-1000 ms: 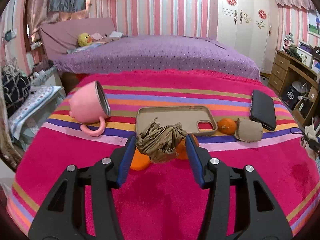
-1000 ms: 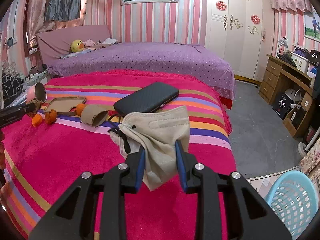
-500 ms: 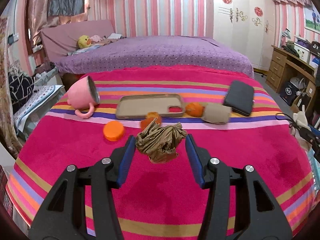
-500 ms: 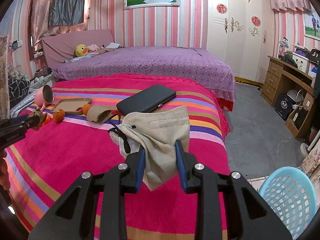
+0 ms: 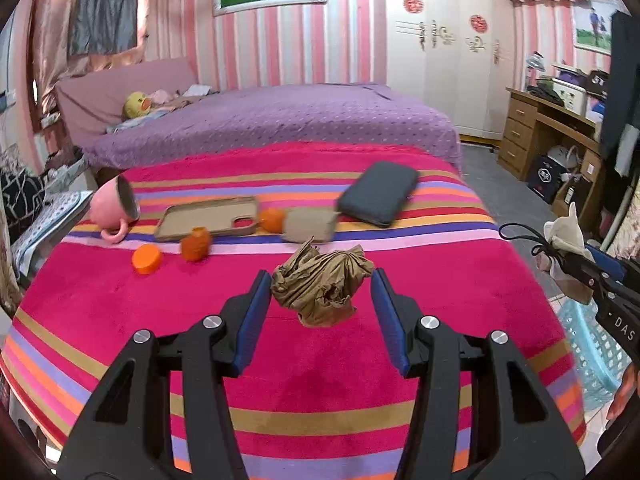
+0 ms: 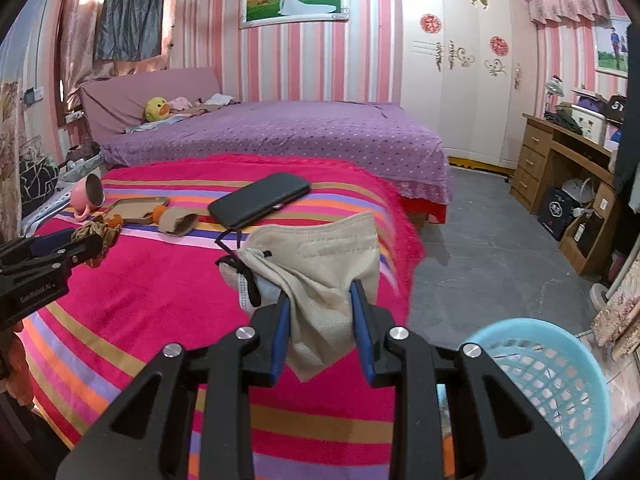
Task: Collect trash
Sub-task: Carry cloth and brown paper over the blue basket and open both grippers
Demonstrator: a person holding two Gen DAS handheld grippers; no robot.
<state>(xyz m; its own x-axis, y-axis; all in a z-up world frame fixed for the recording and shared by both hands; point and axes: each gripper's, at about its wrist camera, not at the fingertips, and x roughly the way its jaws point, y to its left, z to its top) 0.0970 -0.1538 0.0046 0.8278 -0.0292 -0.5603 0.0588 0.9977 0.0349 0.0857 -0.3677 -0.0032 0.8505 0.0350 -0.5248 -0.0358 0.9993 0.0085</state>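
Both tongs tilt downward — left tongs (image 5: pixel 318 312) clamp crumpled paper (image 5: pixel 322 286), right tongs (image 6: pixel 320 328) a mask (image 6: pixel 320 264).

The left tool (image 5: pixel 322 300) held a crumpled brown paper wad (image 5: pixel 322 286) between its blue pads, lifted clear of the striped pink blanket (image 5: pixel 160 308). At ten o'clock from the wad lay an orange cap (image 5: pixel 147 259) and an orange piece (image 5: pixel 196 243), with a tan phone case (image 5: pixel 208 222) beyond them and a pink mug (image 5: pixel 114 208) tipped on its side at the far left. Toward twelve o'clock sat another orange piece (image 5: pixel 272 219), touching a tan cloth roll (image 5: pixel 310 224), and a dark wallet (image 5: pixel 378 193) just past it. At three o'clock the right tool (image 5: pixel 560 254) gripped a beige mask (image 5: pixel 566 232) above a light-blue basket (image 5: pixel 588 344).
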